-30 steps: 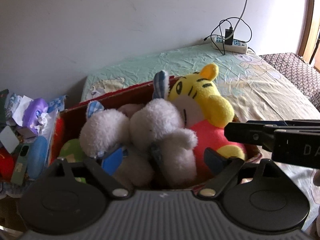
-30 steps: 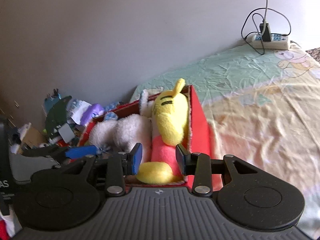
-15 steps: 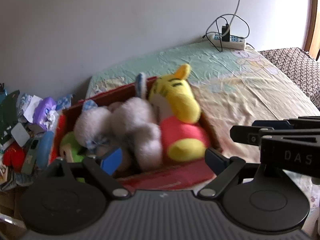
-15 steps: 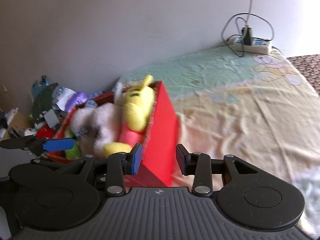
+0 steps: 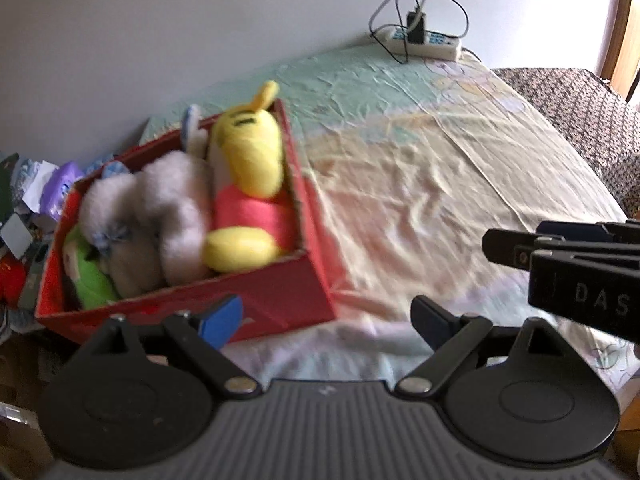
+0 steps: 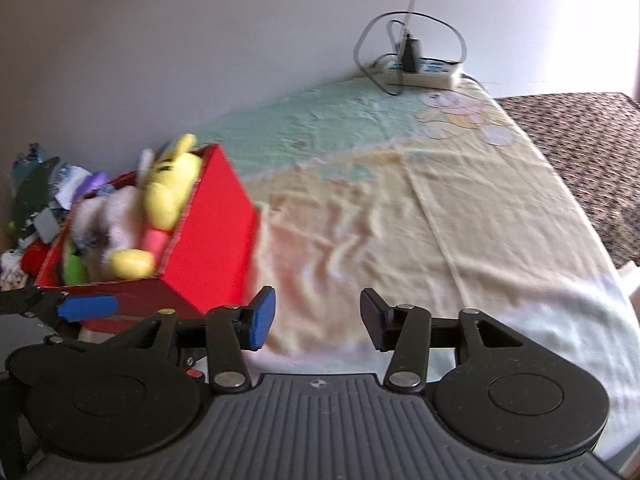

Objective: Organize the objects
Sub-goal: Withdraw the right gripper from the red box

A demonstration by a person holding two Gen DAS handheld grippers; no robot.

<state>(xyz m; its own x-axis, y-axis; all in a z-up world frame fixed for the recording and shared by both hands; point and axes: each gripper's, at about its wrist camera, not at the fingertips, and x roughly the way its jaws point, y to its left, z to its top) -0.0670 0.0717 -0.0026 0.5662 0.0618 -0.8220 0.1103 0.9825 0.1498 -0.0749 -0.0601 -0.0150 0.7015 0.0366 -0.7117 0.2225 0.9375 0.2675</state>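
A red cardboard box [image 5: 280, 300] [image 6: 216, 232] sits at the left end of the bed, packed with plush toys: a yellow tiger in a pink shirt [image 5: 248, 184] [image 6: 168, 196], a white fluffy toy [image 5: 172, 208] and a green one [image 5: 92, 280]. My left gripper [image 5: 326, 318] hangs in front of the box's near wall, its jaws opening with nothing between them. My right gripper [image 6: 316, 318] is over the bedsheet right of the box, its jaws opening and empty. The right gripper [image 5: 560, 256] also shows at the right edge of the left wrist view.
The bed [image 6: 400, 220] carries a wrinkled pastel cartoon sheet. A white power strip [image 5: 424, 40] with a plugged charger and cables lies at the far end by the wall. Clutter of packets and papers [image 5: 36, 208] piles up left of the box. A brown patterned cover [image 6: 580, 132] lies to the right.
Both grippers have pulled back from the box, which now sits farther away and to the left. The right jaws, earlier at the tiger's foot, have widened and hold nothing.
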